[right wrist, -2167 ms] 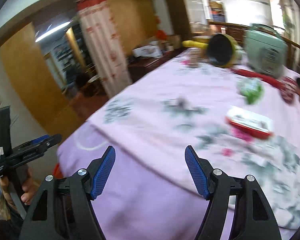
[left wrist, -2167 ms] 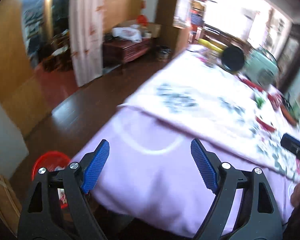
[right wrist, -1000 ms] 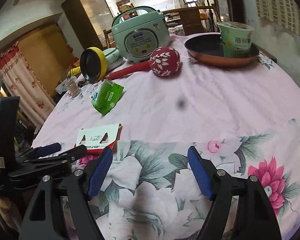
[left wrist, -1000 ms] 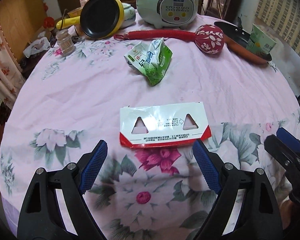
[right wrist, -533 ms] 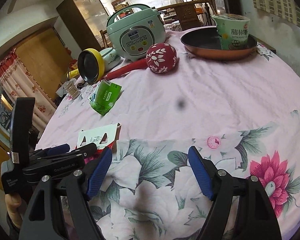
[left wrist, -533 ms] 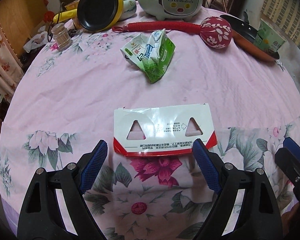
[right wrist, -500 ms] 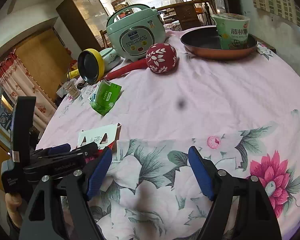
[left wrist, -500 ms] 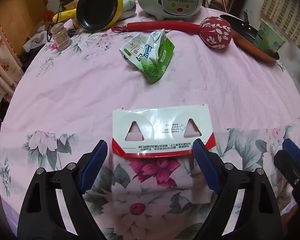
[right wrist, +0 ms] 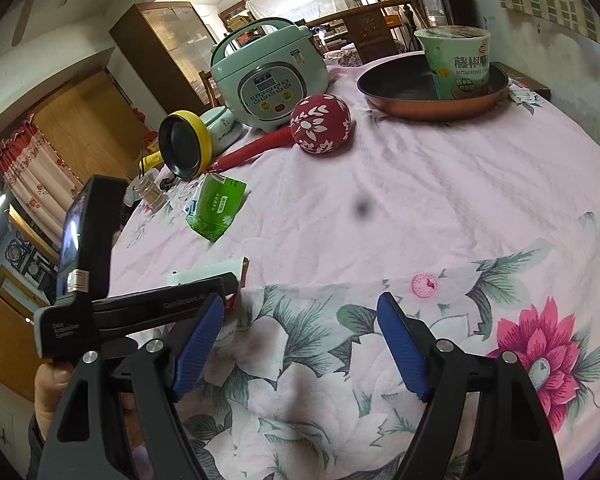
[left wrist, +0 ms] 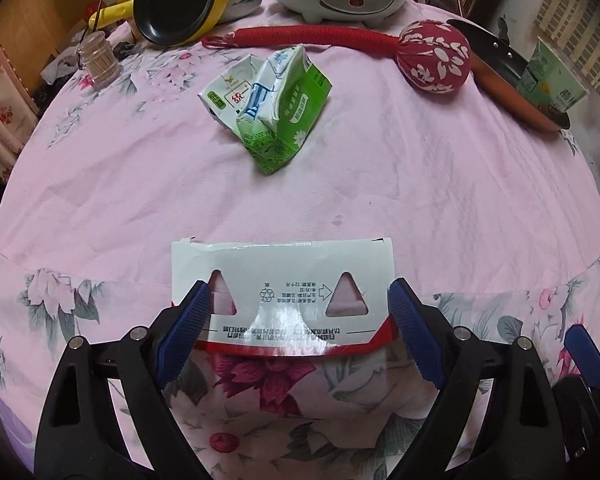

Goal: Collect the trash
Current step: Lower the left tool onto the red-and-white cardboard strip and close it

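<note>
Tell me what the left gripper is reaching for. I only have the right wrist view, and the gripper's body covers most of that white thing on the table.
Observer: The left gripper is over a flattened white and red carton, with one of its jaws at each end of it.
Operator: Is it gripped yet?
Observer: No. The jaws stand wide open and the carton lies flat on the tablecloth.
Operator: Is anything on its face that I can't see?
Observer: It has two triangular cut-outs, with a recycling mark printed between them.
</note>
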{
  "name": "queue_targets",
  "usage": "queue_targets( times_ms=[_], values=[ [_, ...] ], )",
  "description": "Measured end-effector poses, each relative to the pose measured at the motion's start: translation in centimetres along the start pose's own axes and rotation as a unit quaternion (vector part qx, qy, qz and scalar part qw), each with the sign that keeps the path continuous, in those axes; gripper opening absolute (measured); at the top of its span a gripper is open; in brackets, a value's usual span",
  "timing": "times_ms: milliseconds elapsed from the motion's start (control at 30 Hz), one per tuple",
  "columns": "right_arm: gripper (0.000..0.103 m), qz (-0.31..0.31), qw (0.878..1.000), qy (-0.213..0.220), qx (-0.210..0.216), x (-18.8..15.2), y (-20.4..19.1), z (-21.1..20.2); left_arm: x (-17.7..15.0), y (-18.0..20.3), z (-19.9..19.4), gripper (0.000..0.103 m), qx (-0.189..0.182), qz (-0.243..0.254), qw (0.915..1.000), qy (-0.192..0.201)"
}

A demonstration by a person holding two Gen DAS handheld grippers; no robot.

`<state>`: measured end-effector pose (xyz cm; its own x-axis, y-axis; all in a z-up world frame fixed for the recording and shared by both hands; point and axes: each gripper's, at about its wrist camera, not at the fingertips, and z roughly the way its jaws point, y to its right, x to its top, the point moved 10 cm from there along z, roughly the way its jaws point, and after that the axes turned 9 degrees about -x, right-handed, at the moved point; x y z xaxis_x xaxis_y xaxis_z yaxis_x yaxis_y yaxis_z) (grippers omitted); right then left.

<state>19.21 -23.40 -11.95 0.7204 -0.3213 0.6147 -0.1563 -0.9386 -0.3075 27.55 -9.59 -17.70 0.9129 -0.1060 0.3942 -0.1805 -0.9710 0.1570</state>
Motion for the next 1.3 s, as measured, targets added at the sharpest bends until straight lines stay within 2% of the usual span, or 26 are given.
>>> queue_targets(
  times_ms=[300, 433, 567, 733, 900, 1000, 1300],
  values=[
    [0.079, 0.003, 1.000, -0.002, 0.008, -0.1, -0.2, -0.3, -1.3, 1.0, -1.7, 0.091, -0.012, 0.009, 0.9999, -0.005],
    [0.080, 0.004, 1.000, 0.006, 0.009, 0.1, -0.2, -0.6, -1.5, 1.6, -1.7, 0.092, 0.017, 0.036, 0.9992, 0.003],
    [0.080, 0.006, 1.000, 0.009, 0.011, 0.3, 0.0, -0.9, -1.6, 1.9, -0.2, 0.092, 0.024, 0.041, 0.9988, -0.011],
    [0.080, 0.013, 1.000, 0.008, 0.007, 0.5, 0.4, -0.8, -1.6, 0.9, 0.6, 0.092, 0.071, 0.054, 0.9960, -0.005],
    [0.080, 0.025, 1.000, 0.008, 0.016, 0.6, 0.8, -1.1, -2.3, -2.2, -0.8, 0.093, 0.117, 0.053, 0.9917, 0.001],
    [0.081, 0.027, 0.999, 0.013, 0.020, 0.8, 0.8, -1.4, -2.6, -5.3, -2.5, 0.093, 0.159, 0.047, 0.9861, 0.012],
    [0.083, 0.034, 0.999, -0.001, 0.039, 0.5, 0.2, -1.3, -5.8, -14.9, -5.7, 0.093, 0.181, -0.049, 0.9823, 0.004]
  ],
)
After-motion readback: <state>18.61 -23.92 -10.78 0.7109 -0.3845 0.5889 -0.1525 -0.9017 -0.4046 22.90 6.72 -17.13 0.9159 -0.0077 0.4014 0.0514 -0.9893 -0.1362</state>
